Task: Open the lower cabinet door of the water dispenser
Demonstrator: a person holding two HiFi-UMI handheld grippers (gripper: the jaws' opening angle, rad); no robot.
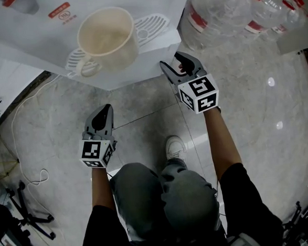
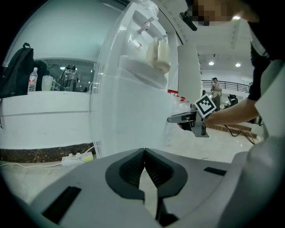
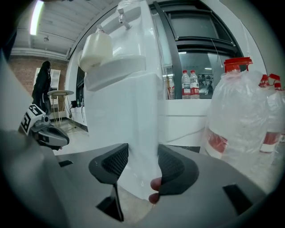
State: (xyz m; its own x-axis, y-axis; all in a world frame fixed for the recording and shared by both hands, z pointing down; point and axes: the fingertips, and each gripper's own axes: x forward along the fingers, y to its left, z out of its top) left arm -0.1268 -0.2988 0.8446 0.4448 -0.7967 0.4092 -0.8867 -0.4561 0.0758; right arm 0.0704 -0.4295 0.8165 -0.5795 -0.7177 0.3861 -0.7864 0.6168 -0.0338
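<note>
The white water dispenser [image 1: 27, 34] stands ahead of me, with a cream cup [image 1: 107, 38] on its drip tray. Its lower cabinet door [image 3: 120, 120] is a plain white panel, also seen side-on in the left gripper view [image 2: 133, 116]. My right gripper [image 1: 173, 63] is at the cabinet's right front corner. Its jaws [image 3: 142, 167] straddle that corner edge, one pad at the front face and one at the side, and I see no firm pinch. A fingertip shows under the right jaw. My left gripper [image 1: 106, 108] hangs shut and empty [image 2: 144, 160], short of the cabinet.
Several large water bottles with red caps [image 1: 225, 9] [image 3: 242, 120] stand just right of the dispenser. A white cable [image 1: 22, 113] and a power strip [image 2: 78, 157] lie on the floor at the left. The person's shoe [image 1: 174, 147] is between the arms.
</note>
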